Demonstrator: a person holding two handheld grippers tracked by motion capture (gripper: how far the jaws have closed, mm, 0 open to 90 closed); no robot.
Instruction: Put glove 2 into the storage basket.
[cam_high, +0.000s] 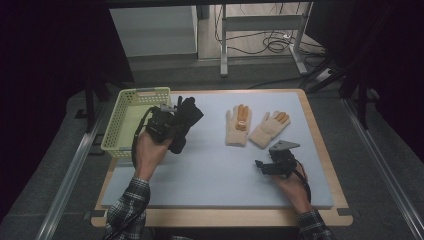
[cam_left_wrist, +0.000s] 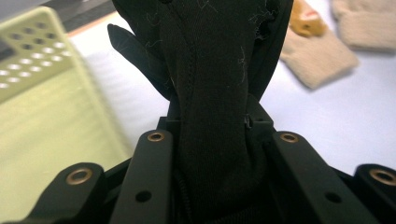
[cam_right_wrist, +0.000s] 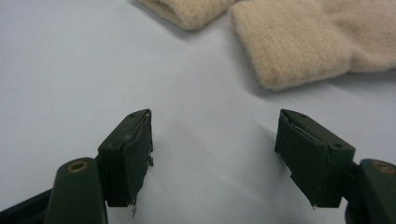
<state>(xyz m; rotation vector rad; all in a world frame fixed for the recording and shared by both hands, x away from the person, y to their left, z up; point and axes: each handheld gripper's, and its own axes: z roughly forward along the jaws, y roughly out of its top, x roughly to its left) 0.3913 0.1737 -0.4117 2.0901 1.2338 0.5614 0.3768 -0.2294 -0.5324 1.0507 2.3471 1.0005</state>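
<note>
A black glove (cam_high: 187, 119) hangs off the table in my left gripper (cam_high: 175, 126), whose jaws are shut on its fabric; in the left gripper view the black glove (cam_left_wrist: 210, 93) runs up between the two jaws. Beside it, to the left, stands a pale green basket (cam_high: 131, 120). Two beige gloves with orange fingers, one (cam_high: 238, 126) and the other (cam_high: 268, 129), lie flat on the grey mat. My right gripper (cam_high: 261, 165) rests low on the mat just in front of them, open, nothing between its fingers (cam_right_wrist: 133, 156). The nearer beige cuff (cam_right_wrist: 289, 51) lies ahead of it.
The grey mat (cam_high: 220, 175) covers a wooden table (cam_high: 225, 218). The green basket's wall (cam_left_wrist: 32, 60) is close on the left of the held glove. Behind the table stand a metal frame (cam_high: 260, 30) and loose cables on the floor.
</note>
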